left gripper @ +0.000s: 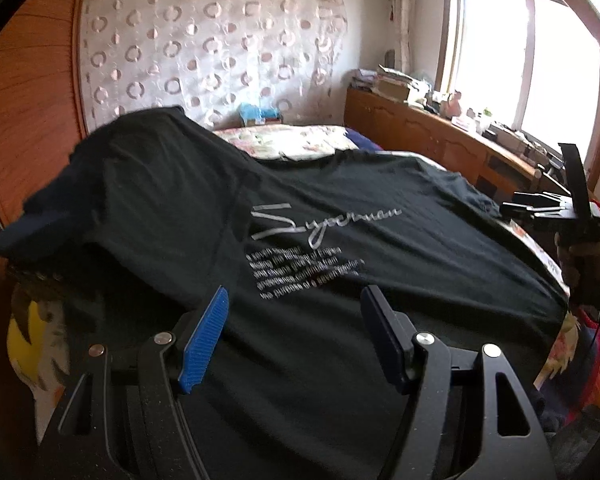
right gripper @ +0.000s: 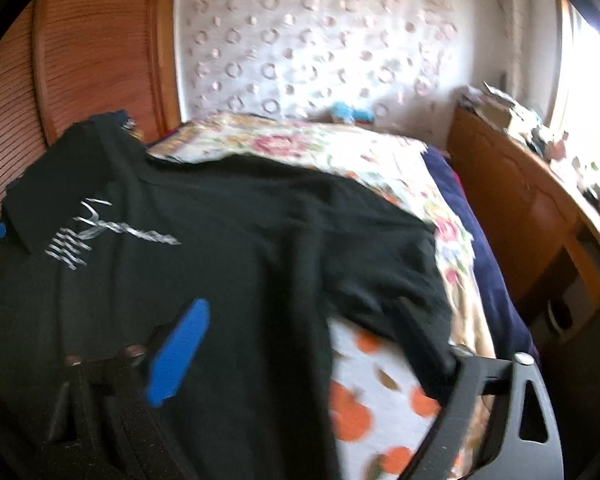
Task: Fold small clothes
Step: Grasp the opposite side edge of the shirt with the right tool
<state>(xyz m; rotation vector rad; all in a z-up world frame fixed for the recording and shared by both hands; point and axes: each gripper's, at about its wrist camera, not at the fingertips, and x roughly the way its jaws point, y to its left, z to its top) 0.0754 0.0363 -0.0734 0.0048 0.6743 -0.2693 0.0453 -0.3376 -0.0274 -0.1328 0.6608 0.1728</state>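
Note:
A black T-shirt (left gripper: pixel 340 248) with silver lettering lies spread on the bed, its left side draped over a raised pile. It also shows in the right wrist view (right gripper: pixel 240 248). My left gripper (left gripper: pixel 296 336) is open just above the shirt's near hem, jaws wide apart, holding nothing. My right gripper (right gripper: pixel 308 344) is open over the shirt's right part; its blue left finger pad (right gripper: pixel 180 352) shows, and its right finger is blurred against the dark cloth. The right gripper also appears in the left wrist view (left gripper: pixel 556 204) at the far right, beside the shirt's edge.
The bed has a floral sheet (right gripper: pixel 380 160) and an orange-patterned sheet (right gripper: pixel 364 392). A wooden wardrobe (left gripper: pixel 32 100) stands at the left. A cluttered wooden cabinet (left gripper: pixel 428 128) runs under the window at the right. A patterned curtain (left gripper: pixel 212 44) hangs behind.

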